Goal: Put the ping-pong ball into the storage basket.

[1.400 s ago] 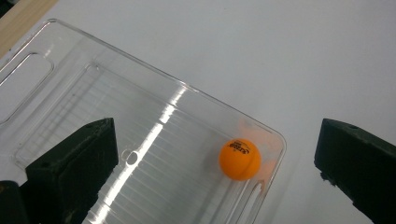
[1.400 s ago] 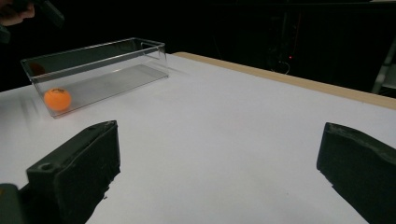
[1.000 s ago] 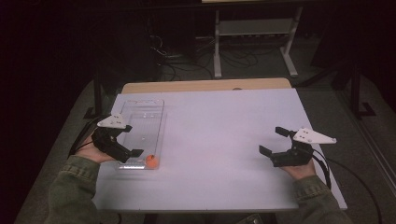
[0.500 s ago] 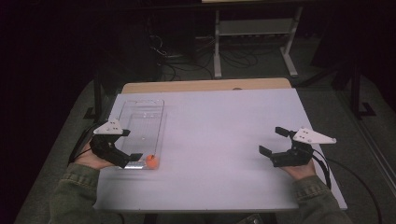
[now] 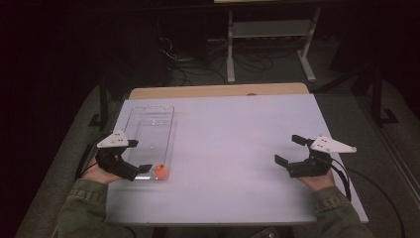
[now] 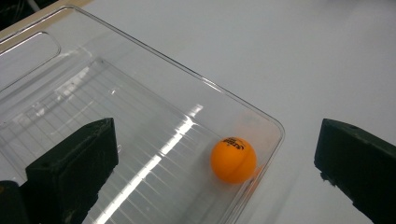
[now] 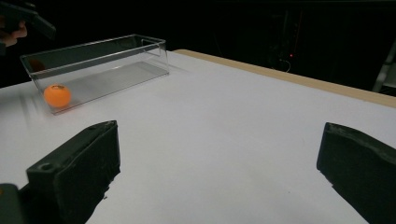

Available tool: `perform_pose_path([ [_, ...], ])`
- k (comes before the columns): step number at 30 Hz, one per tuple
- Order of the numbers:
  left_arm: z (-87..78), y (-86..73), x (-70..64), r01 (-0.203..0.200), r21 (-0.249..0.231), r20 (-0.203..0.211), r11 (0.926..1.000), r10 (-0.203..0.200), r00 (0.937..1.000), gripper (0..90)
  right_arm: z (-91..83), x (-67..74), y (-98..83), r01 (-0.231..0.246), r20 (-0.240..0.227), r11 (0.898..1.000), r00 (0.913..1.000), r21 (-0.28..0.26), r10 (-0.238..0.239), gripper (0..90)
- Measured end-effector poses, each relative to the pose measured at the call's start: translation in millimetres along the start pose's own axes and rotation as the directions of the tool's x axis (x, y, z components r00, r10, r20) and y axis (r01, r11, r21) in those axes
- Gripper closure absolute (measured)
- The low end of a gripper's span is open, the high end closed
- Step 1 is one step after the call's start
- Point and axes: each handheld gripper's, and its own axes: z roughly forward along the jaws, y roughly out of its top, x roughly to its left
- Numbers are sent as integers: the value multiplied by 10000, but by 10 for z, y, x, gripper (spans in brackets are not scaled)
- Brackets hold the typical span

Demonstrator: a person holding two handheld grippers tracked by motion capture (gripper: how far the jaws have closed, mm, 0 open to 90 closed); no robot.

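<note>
An orange ping-pong ball point(image 5: 161, 171) point(image 6: 233, 159) point(image 7: 57, 95) lies inside a clear plastic bin point(image 5: 148, 130) point(image 6: 70, 88) point(image 7: 98, 58), in its near right corner. My left gripper point(image 5: 140, 171) point(image 6: 215, 135) hovers open over the bin's near end, just left of the ball, with nothing between its jaws. Far to the right, my right gripper point(image 5: 288, 149) point(image 7: 219, 135) stands open and empty above the bare white tabletop point(image 5: 237, 134).
The long bin stands along the table's left side, pointing away from me. A wooden strip point(image 5: 218, 90) runs along the table's far edge. Beyond it, in the dark, are a metal shelf frame point(image 5: 270, 37) and floor cables.
My left gripper has drawn back a little toward the near edge. The ball, the bin and the right gripper have stayed where they were.
</note>
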Motion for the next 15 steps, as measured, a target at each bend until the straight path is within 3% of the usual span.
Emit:
perform_pose_path([
  [15, -37, -157, -37, 317, -604, -178, 9977, -328, 9993, 0, 3, 5, -2, -23, 6, 10000, 10000, 29, 23, 0],
])
